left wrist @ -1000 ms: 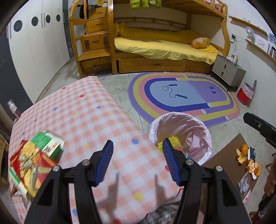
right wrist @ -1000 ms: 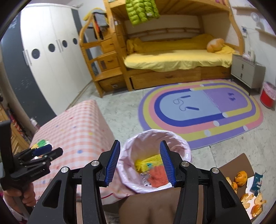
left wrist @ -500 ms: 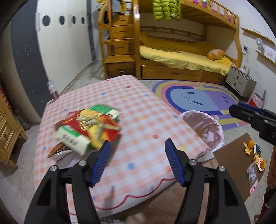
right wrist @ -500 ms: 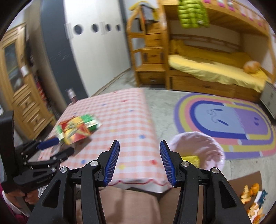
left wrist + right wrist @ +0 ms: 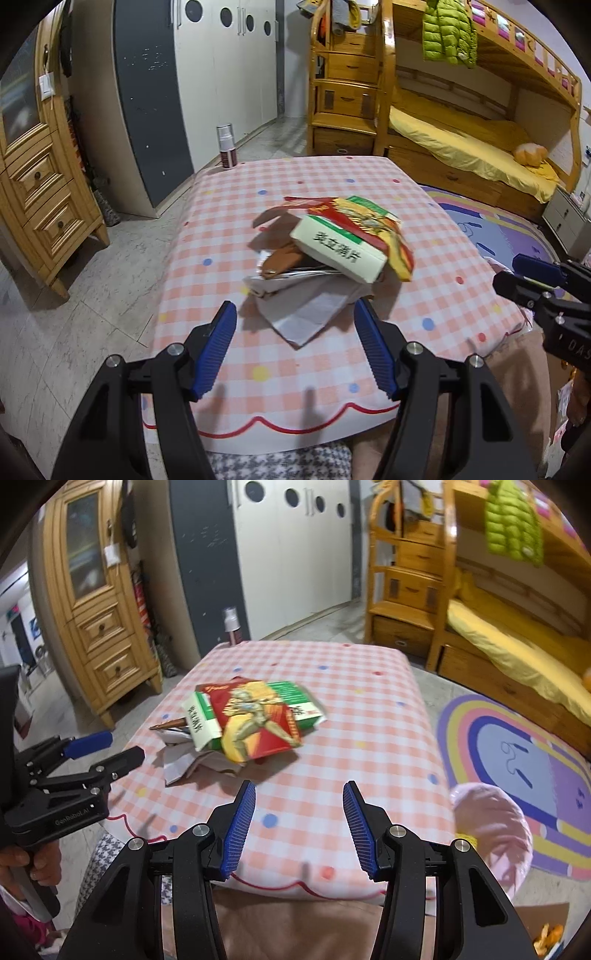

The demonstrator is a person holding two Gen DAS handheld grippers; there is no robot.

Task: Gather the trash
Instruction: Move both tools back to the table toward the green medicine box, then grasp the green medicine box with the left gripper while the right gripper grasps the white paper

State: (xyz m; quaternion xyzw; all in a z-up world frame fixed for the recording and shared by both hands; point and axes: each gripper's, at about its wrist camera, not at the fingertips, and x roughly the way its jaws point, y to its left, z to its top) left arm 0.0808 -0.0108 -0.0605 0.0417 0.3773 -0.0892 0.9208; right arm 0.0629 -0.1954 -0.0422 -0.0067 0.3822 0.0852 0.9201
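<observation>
A low table covered by a pink-and-white checked cloth with coloured dots (image 5: 332, 206) (image 5: 354, 709) is seen filling the middle of both views, with a wooden bunk bed with yellow bedding (image 5: 472, 147) behind it and a multicoloured oval floor rug (image 5: 517, 753) to its right. A bin lined with a pale pink plastic bag (image 5: 495, 830) is found on the floor just beside the table's near right corner; something yellow is glimpsed at its rim.

The trash is gathered in one heap near the middle of the cloth: a white-and-green cardboard box with printed characters (image 5: 340, 253) (image 5: 201, 723) is tilted on top, a red-and-yellow printed snack wrapper (image 5: 376, 225) (image 5: 258, 720) is draped over it, and crumpled white paper (image 5: 306, 310) (image 5: 177, 764) is spread beneath, touching the cloth. A small spray bottle with a white cap and dark base (image 5: 227, 147) is stood upright at the far left corner.

The left gripper (image 5: 301, 347) (image 5: 107, 747) is held wide open with nothing between its blue pads, just short of the paper's near edge. The right gripper (image 5: 299, 825) (image 5: 517, 275) is likewise spread wide and is empty, held over the table's near edge, apart from the heap.
</observation>
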